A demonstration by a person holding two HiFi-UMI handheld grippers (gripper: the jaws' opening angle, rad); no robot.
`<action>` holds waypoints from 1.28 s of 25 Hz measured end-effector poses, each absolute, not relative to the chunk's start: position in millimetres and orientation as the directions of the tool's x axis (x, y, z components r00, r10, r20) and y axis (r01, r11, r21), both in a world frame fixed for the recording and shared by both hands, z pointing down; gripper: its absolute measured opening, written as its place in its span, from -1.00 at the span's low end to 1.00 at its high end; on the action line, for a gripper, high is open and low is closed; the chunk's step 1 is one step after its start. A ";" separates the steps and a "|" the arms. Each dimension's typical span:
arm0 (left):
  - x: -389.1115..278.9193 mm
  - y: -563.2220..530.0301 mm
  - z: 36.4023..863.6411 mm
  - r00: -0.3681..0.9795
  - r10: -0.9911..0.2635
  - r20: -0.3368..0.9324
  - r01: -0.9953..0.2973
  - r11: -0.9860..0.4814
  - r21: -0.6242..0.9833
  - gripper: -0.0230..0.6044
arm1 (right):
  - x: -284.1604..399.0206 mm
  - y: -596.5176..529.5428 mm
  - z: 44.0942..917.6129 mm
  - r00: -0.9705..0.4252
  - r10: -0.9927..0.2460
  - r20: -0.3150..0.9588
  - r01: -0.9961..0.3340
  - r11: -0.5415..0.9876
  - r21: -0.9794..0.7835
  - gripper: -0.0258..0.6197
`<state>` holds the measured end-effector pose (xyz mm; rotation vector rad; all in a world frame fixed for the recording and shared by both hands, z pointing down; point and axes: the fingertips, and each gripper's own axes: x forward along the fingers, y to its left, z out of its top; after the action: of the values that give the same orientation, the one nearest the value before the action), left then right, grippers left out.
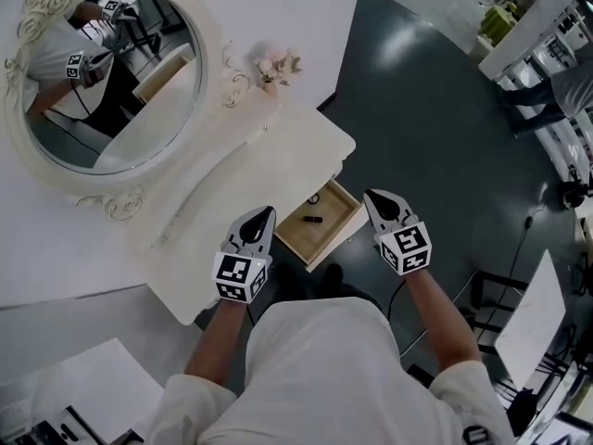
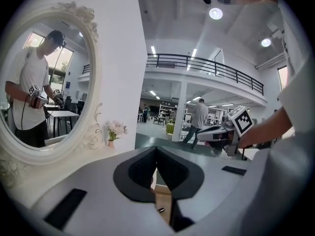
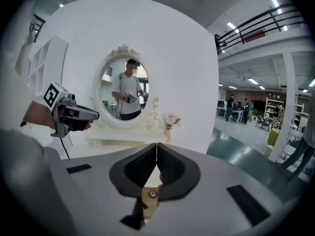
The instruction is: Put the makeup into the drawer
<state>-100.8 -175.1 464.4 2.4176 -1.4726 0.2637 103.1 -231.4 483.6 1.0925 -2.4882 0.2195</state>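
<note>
The wooden drawer (image 1: pixel 335 219) of the white vanity table (image 1: pixel 232 160) stands pulled out. A small black makeup stick (image 1: pixel 313 219) lies on its floor, with a small ring-shaped item (image 1: pixel 313 198) behind it. My left gripper (image 1: pixel 267 212) hovers over the table's front edge, just left of the drawer, its jaws shut and empty. My right gripper (image 1: pixel 371 196) hangs to the right of the drawer, also shut with nothing in it. In the left gripper view the drawer (image 2: pixel 162 198) and the stick (image 2: pixel 160 210) show below the closed jaws.
An oval mirror (image 1: pixel 107 82) in an ornate white frame stands at the table's back. A small vase of pink flowers (image 1: pixel 274 69) sits beside it. Dark floor (image 1: pixel 435 128) lies to the right. A person walks in the background (image 2: pixel 199 119).
</note>
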 end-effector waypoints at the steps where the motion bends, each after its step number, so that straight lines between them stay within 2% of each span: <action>1: -100.4 -175.0 455.1 0.451 -0.843 0.295 -0.893 -0.425 0.151 -0.88 | 110.6 -232.7 474.6 -0.611 -0.674 0.415 -0.736 0.677 0.017 -0.83; 14: -93.6 -164.2 357.7 0.346 -0.921 0.176 -0.938 -0.340 0.065 -0.88 | 186.5 -231.8 375.4 -0.620 -0.737 0.270 -0.761 0.648 0.024 -0.83; 20: -98.1 -158.2 347.2 0.315 -0.937 0.149 -0.949 -0.310 0.057 -0.88 | 199.8 -227.5 354.5 -0.623 -0.755 0.203 -0.766 0.642 0.034 -0.83; 32: -105.6 -158.0 347.2 0.313 -0.939 0.145 -0.950 -0.307 0.061 -0.88 | 193.0 -226.4 349.1 -0.620 -0.765 0.175 -0.772 0.634 0.036 -0.83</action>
<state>-105.6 -158.0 347.2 2.4336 -1.7620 0.1233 193.0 -226.4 349.1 1.2721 -2.6801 0.0627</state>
